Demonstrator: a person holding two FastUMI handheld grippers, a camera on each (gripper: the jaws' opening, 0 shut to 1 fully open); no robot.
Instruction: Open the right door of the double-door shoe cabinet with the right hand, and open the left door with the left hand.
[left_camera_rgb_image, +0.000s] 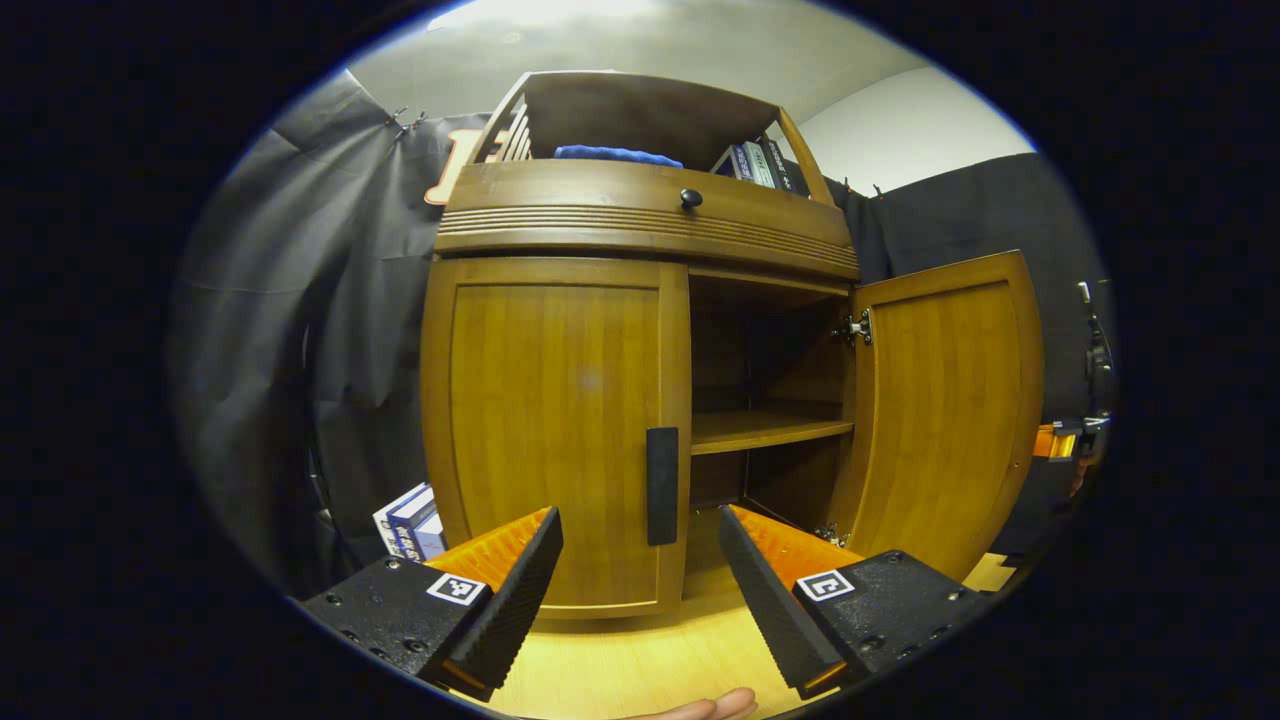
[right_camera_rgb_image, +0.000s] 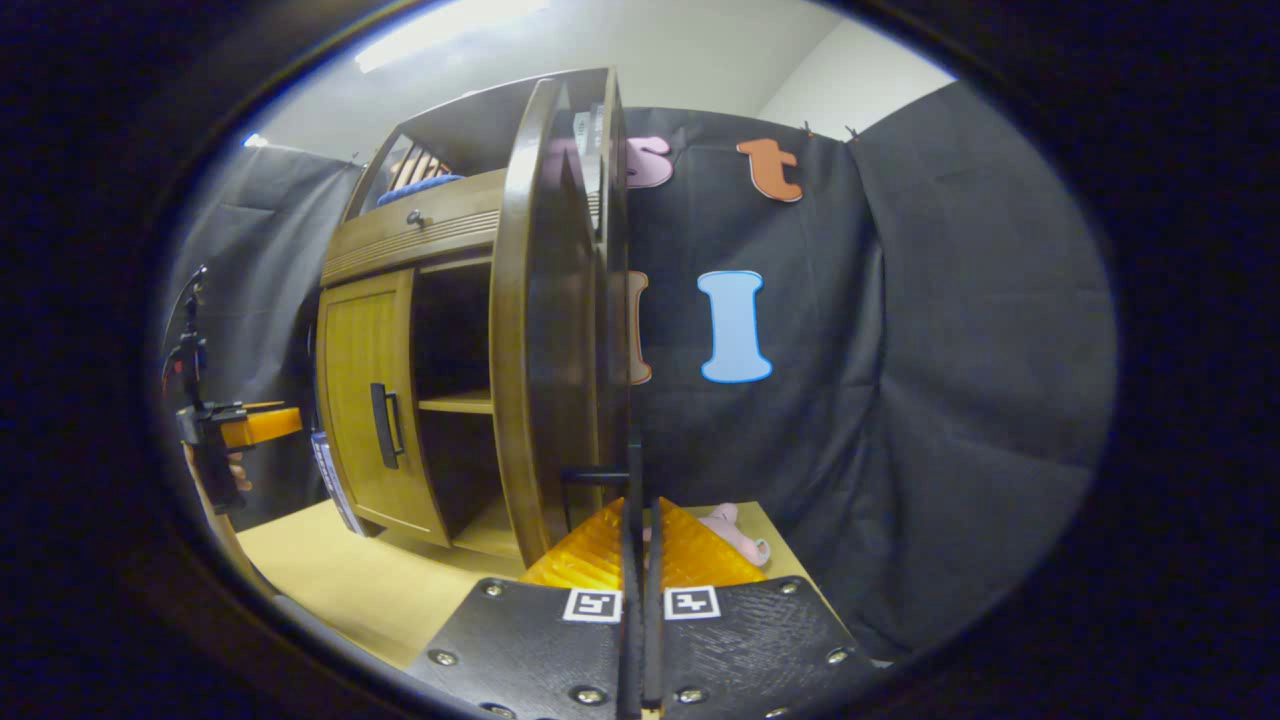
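The wooden shoe cabinet (left_camera_rgb_image: 640, 225) stands straight ahead in the left gripper view. Its left door (left_camera_rgb_image: 555, 420) is closed, with a dark handle (left_camera_rgb_image: 661, 485) at its inner edge. My left gripper (left_camera_rgb_image: 640, 522) is open a short way in front of that handle, touching nothing. The right door (left_camera_rgb_image: 945, 410) is swung wide, baring a shelf (left_camera_rgb_image: 765, 428). In the right gripper view this right door (right_camera_rgb_image: 545, 320) is seen edge-on, and my right gripper (right_camera_rgb_image: 637, 505) is shut on its thin handle (right_camera_rgb_image: 595, 477). The left gripper (right_camera_rgb_image: 240, 425) shows far left there.
A drawer with a round knob (left_camera_rgb_image: 690, 198) sits above the doors, with a blue cloth (left_camera_rgb_image: 615, 155) and books (left_camera_rgb_image: 755, 165) on top. More books (left_camera_rgb_image: 410, 520) lean left of the cabinet. A pink object (right_camera_rgb_image: 735, 530) lies on the light wooden surface (left_camera_rgb_image: 650, 660).
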